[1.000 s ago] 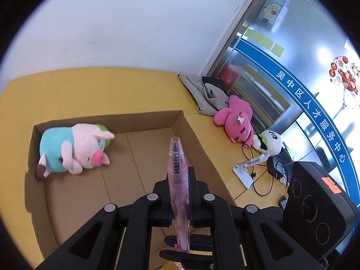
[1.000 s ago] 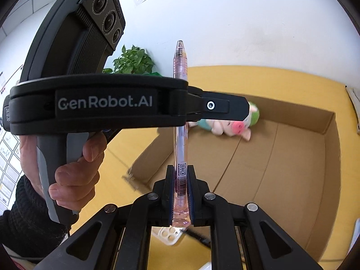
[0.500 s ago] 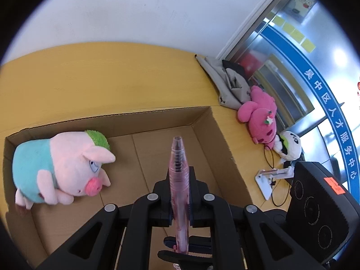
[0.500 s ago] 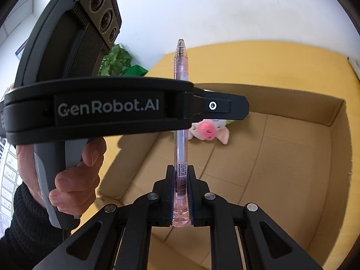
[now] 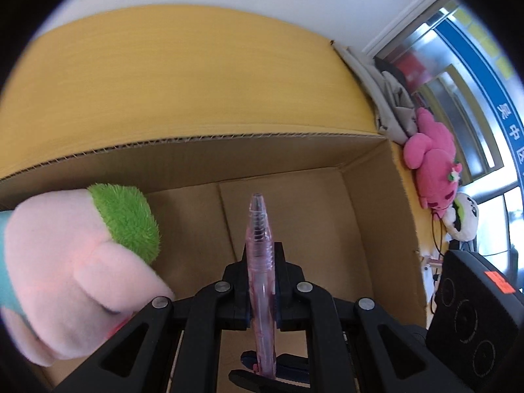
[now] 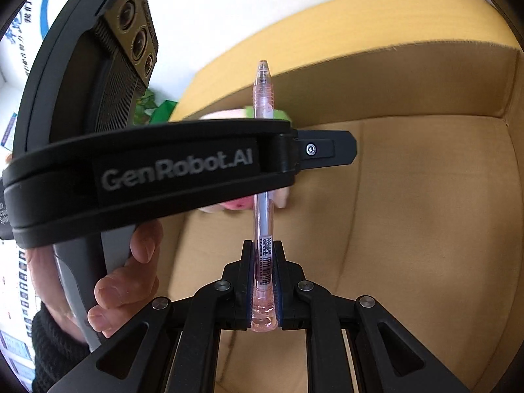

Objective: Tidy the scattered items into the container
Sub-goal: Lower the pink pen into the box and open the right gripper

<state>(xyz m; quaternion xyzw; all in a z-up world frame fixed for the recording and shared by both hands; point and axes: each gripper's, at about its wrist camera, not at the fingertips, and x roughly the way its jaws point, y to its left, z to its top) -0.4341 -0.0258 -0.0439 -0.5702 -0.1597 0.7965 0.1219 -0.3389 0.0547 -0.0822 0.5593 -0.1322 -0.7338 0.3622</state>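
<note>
Both claws are clamped on the same pink pen [image 5: 260, 262]: left claw [image 5: 261, 281] near the tip end, right claw [image 6: 264, 281] at the tail. Its long axis points down into the cardboard box [image 5: 294, 150], with bare floor right below, beside the pig plush [image 5: 82, 262].

The right gripper [image 6: 264, 258] clamped a pink pen [image 6: 264, 177] over the box [image 6: 425, 196]. The left gripper [image 6: 322, 149] crossed the pen.

Yellow table [image 5: 196, 75] bears cardboard box [image 5: 294, 150], pink plush [image 5: 432, 163], grey cloth [image 5: 389, 98].
</note>
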